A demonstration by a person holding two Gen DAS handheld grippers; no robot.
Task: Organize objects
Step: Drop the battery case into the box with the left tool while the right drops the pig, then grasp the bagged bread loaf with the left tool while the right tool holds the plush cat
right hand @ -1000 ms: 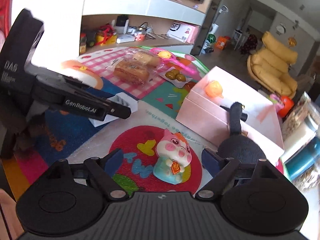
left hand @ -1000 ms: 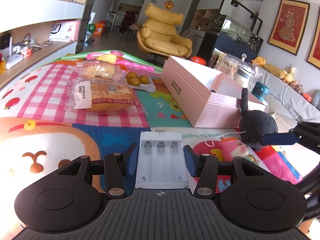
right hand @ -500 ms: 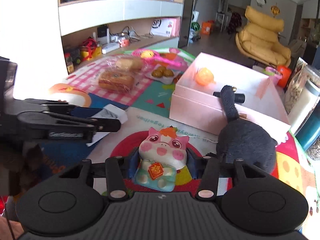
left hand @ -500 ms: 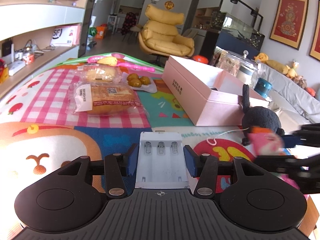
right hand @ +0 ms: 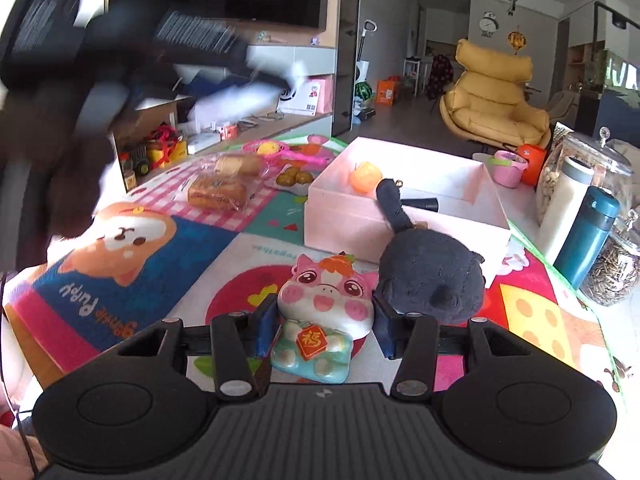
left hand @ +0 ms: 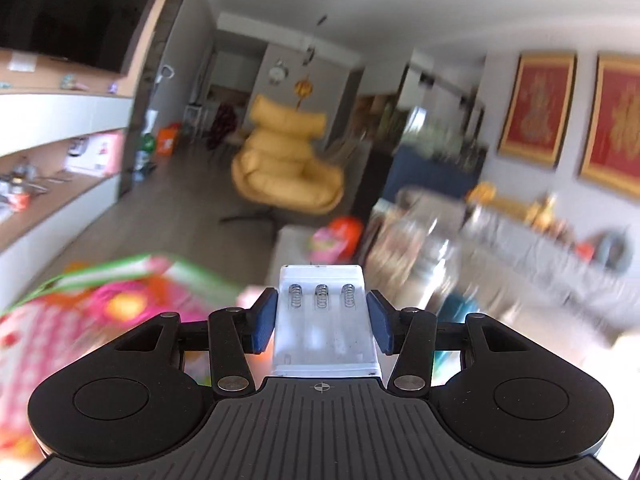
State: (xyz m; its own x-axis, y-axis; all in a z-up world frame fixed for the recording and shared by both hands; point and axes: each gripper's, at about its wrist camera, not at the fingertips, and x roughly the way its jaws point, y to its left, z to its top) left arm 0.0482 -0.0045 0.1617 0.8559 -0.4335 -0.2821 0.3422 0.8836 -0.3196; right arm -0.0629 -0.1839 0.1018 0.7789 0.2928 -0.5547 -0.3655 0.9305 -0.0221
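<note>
Both hands are carrying things toward the pink box (right hand: 404,216), it seems. The left gripper (left hand: 322,322) is squeezing its fingers on the white battery holder (left hand: 323,320), up in the air. The right gripper (right hand: 325,326) is pinching the pig toy (right hand: 320,320) just above the tabletop (right hand: 240,256). Next, each needs lifting over the box, then letting go.

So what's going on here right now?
Both grippers are loaded. The left gripper is clamped on a white battery holder and raised, its view blurred. The right gripper grips the pig toy beside the black plush. The pink box holds an orange ball.
</note>
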